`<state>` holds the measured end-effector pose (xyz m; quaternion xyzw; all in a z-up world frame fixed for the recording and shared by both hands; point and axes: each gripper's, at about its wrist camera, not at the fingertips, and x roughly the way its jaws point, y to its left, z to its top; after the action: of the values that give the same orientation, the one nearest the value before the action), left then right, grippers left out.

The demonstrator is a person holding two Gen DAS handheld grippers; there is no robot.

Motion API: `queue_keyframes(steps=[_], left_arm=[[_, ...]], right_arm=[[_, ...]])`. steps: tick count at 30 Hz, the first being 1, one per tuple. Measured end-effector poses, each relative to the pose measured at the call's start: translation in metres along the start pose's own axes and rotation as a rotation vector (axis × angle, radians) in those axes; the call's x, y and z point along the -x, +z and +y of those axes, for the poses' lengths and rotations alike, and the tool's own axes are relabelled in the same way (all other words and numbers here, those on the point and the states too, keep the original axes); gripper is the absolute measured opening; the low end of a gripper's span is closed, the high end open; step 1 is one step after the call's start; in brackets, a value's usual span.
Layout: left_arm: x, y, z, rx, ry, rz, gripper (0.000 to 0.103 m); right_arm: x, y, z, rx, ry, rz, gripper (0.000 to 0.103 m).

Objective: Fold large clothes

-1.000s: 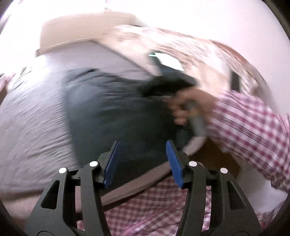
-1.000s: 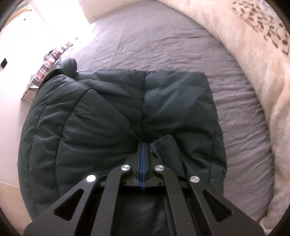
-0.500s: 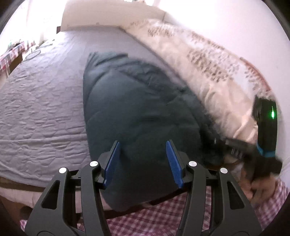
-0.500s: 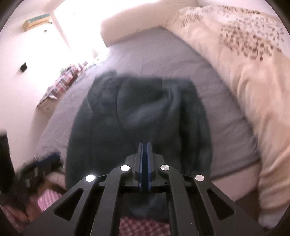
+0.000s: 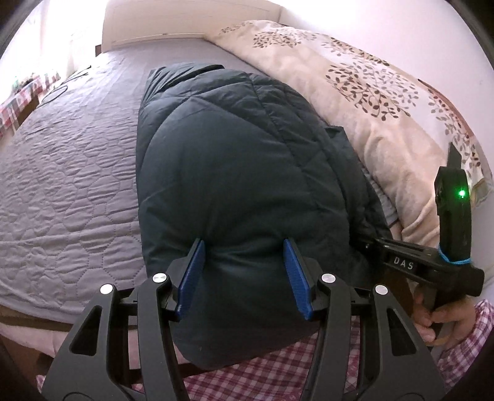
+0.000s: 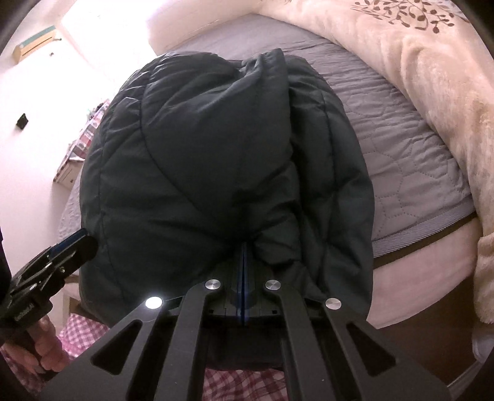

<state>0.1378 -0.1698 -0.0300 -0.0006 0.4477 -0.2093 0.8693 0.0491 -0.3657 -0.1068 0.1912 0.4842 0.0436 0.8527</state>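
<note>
A dark teal puffer jacket (image 5: 234, 172) lies lengthwise on the grey quilted bed cover (image 5: 71, 160), and its near end hangs over the bed's edge. My left gripper (image 5: 242, 265) is open, with the jacket's padded near edge bulging between its blue pads (image 5: 191, 265). In the right wrist view the jacket (image 6: 216, 148) is doubled over itself, and its folds pucker at the tip of my right gripper (image 6: 244, 265), which is shut on the fabric. That right gripper (image 5: 370, 243) meets the jacket's right edge in the left wrist view, held by a hand (image 5: 444, 317).
A cream blanket with a leaf print (image 5: 370, 92) is heaped along the right side of the bed. A pale headboard (image 5: 173, 18) closes the far end. A small table with a checked cloth (image 5: 18, 98) stands at the left. The person's checked clothing (image 5: 262, 376) is just below the grippers.
The jacket has been drawn toward the near bed edge and now hangs over it. My left gripper has come down onto its near end. The right gripper has shifted to the jacket's right edge.
</note>
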Motion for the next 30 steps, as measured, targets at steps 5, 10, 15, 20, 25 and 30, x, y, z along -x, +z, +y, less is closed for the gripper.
queue_keyframes(steps=[5, 10, 15, 20, 25, 30], left_arm=[[0.008, -0.001, 0.004, 0.029, 0.003, -0.007, 0.052], [0.018, -0.006, 0.017, 0.106, 0.018, 0.0, 0.058], [0.027, -0.013, 0.036, 0.175, 0.052, 0.006, 0.063], [0.036, -0.021, 0.047, 0.19, 0.101, -0.004, 0.066], [0.047, -0.028, 0.049, 0.16, 0.142, -0.025, 0.068], [0.056, -0.035, 0.049, 0.145, 0.155, -0.04, 0.071]], right_arm=[[-0.002, 0.001, -0.001, -0.009, 0.0, -0.001, 0.0], [-0.001, -0.002, 0.005, 0.002, -0.018, -0.004, 0.0], [-0.002, -0.002, 0.007, 0.006, -0.028, -0.007, 0.0], [-0.002, -0.002, 0.008, 0.015, -0.041, -0.008, 0.0], [-0.002, -0.002, 0.008, 0.017, -0.047, -0.009, 0.0], [-0.002, -0.002, 0.008, 0.012, -0.051, -0.006, 0.0]])
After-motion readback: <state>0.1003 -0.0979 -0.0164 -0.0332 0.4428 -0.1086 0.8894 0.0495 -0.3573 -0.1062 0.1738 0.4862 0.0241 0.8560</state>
